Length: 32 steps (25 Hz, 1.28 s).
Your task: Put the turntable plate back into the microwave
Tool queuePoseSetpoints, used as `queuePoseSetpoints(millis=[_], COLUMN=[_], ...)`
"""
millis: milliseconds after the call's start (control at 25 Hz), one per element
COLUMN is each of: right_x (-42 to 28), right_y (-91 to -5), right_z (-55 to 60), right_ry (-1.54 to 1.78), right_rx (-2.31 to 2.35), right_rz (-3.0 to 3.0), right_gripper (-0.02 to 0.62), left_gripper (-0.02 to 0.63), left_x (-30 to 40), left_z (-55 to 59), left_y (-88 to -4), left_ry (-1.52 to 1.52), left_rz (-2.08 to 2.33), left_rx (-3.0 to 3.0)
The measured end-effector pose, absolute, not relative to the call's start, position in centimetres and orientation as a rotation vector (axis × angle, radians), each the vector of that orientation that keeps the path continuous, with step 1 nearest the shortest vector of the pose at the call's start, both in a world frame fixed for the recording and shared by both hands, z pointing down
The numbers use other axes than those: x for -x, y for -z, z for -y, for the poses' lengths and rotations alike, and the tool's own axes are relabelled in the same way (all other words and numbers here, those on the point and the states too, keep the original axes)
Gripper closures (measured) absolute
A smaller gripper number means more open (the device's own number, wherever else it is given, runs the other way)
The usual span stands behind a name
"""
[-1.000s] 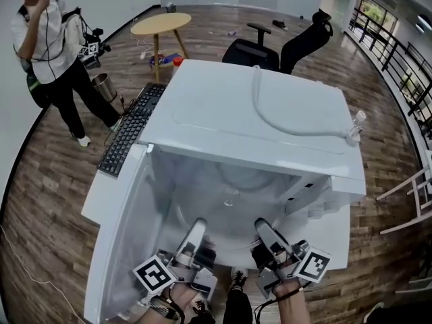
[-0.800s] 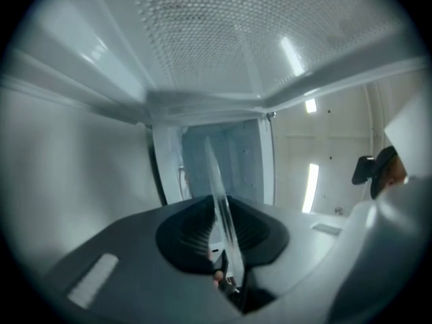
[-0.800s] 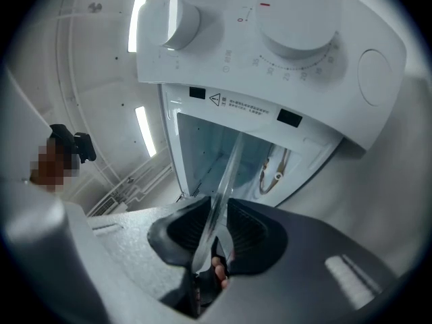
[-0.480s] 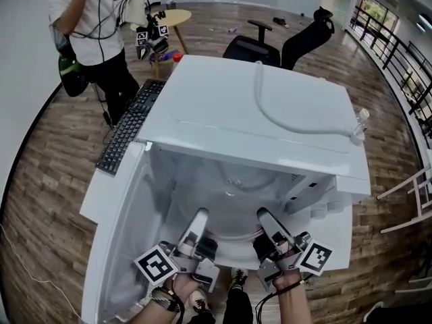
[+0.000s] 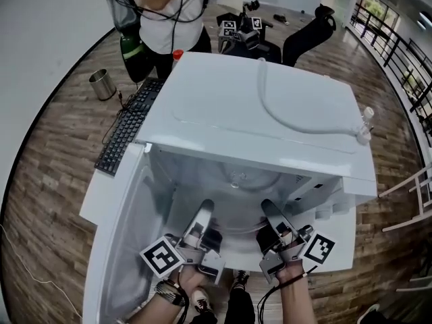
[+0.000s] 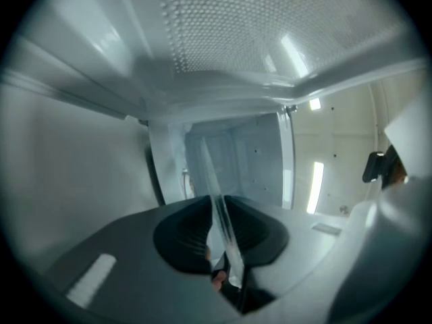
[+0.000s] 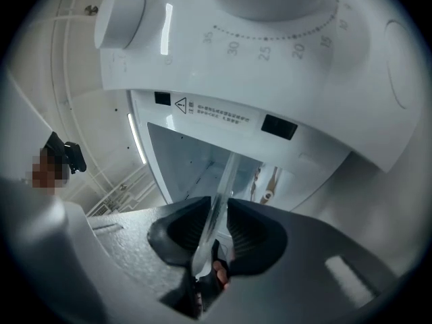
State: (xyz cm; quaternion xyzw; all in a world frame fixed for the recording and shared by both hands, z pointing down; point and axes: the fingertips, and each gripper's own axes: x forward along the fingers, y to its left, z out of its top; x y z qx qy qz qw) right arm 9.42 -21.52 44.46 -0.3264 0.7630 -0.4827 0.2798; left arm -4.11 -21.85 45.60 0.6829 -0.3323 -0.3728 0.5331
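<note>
Both my jaws grip the plate (image 7: 217, 214) at its near rim, left easing open; microwave (image 5: 216, 106) cavity lies just beyond its far edge.

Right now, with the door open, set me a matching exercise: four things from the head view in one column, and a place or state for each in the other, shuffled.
Things:
1. turntable plate
2. microwave door
3. keyboard
4. metal bin

Places or states:
A. standing on the wood floor
B. clear glass, partway into the cavity
C. swung open on the left
D. black, lying left of the microwave

Pairs: 1-B, 2-C, 3-D, 4-A.
</note>
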Motion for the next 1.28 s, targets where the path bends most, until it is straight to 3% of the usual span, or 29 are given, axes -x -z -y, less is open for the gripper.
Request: queuePoseSetpoints(millis=[1280], right_x=[-9.9], right_y=[-45.5], right_z=[25.2], right_ry=[1.314], right_rx=[0.964], right_rz=[-1.947], right_gripper=[0.509], left_gripper=[0.52], left_x=[3.7], left_z=[25.8], left_y=[-46.4], left_ry=[0.842], left_rz=[0.883], left_rx=[-1.661])
